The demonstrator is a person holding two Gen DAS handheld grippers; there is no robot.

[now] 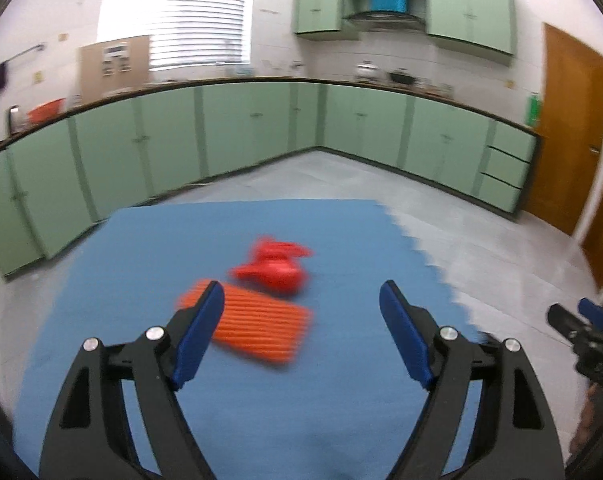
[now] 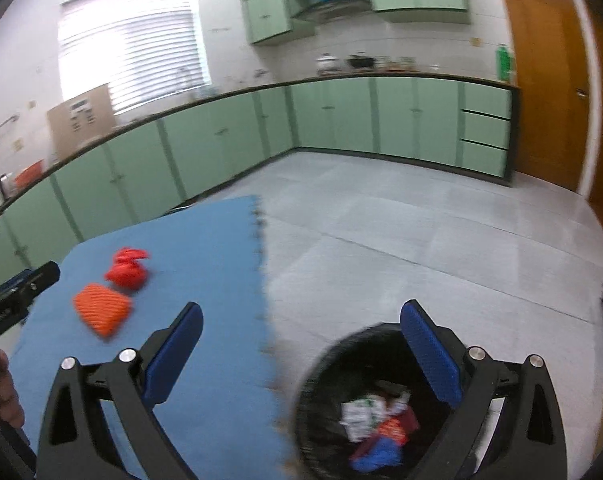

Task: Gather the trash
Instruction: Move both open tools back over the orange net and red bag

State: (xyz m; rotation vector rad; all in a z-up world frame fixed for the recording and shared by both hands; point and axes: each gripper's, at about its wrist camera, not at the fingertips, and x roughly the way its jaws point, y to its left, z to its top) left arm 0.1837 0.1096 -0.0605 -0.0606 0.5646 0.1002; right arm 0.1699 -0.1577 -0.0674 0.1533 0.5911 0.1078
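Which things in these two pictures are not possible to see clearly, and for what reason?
- Red crumpled item and ribbed orange piece, left wrist view: motion blur hides what they are; a finger covers the orange piece's corner.
- Trash bin, right wrist view: near rim cut by the frame's bottom edge; contents blurred.
- Right gripper, left wrist view: cut by the frame edge.
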